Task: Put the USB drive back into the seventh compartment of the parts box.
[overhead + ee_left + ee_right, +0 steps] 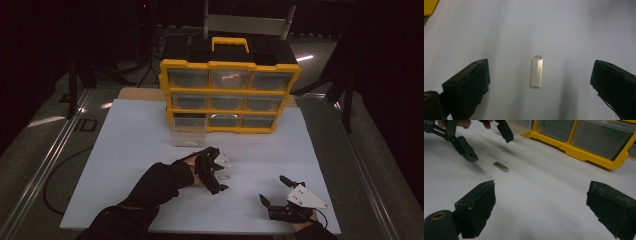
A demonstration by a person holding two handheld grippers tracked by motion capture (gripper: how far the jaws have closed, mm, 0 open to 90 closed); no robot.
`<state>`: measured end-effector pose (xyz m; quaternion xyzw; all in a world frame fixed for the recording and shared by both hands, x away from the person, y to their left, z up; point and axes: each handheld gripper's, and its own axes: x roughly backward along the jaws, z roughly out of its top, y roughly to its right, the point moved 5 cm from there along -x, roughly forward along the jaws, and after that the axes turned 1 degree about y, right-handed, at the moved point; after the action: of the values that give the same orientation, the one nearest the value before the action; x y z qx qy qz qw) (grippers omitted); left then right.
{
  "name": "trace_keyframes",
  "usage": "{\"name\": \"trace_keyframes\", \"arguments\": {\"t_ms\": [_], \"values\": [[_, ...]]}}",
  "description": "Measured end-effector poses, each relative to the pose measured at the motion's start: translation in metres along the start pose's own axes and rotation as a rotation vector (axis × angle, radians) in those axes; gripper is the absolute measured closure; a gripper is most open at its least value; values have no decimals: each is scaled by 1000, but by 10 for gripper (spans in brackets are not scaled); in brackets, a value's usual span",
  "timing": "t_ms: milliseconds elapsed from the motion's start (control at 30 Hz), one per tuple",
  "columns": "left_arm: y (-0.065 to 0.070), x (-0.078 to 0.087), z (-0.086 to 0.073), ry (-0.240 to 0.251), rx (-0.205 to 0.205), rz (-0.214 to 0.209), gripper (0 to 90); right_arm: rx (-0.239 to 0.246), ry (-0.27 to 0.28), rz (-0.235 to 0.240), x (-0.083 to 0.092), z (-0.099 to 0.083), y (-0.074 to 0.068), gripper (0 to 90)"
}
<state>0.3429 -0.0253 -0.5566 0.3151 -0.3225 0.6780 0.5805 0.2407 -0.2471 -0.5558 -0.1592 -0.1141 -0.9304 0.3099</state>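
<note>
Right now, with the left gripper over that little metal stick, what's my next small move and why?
Probably lower the left gripper straight down and close. Its jaws stand wide open on either side of the metal stick, which lies flat on the white board, untouched. The right gripper is open and well clear.

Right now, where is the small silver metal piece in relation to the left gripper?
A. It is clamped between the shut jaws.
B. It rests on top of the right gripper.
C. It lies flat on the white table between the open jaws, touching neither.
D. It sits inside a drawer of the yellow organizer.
C: in the left gripper view the silver metal piece lies flat on the white table, with the left gripper open and a clear gap to each jaw.
</note>
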Motion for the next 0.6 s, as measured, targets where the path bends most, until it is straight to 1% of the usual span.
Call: {"name": "trace_keyframes", "arguments": {"t_ms": [133, 167, 200, 300, 367, 400, 433, 567, 600], "values": [[-2, -2, -2, -17, -4, 4, 84, 3, 1, -2, 0, 0, 0, 88], [-2, -2, -2, -17, -1, 0, 112, 0, 1, -1, 0, 0, 0, 89], [-2, -2, -2, -16, -1, -10, 176, 0, 1, -1, 0, 0, 0, 89], [-3, -5, -3, -25, 2, -7, 179, 4, 0, 0, 0, 0, 0, 88], [-4, -6, -4, -37, 4, 0, 205, 0, 1, 0, 0, 0, 0, 88], [-4, -7, -4, -40, 7, 1, 249, 3, 0, 1, 0, 0, -1, 89], [-4, -8, -4, -42, 7, 3, 249, 3, 0, 1, 0, 0, -1, 89], [-5, -10, -3, -48, 18, -18, 367, 1, 0, 0, 0, 0, 0, 89], [-5, -11, -3, -50, 14, -24, 401, 6, 1, 0, 0, 0, 0, 89]]}}
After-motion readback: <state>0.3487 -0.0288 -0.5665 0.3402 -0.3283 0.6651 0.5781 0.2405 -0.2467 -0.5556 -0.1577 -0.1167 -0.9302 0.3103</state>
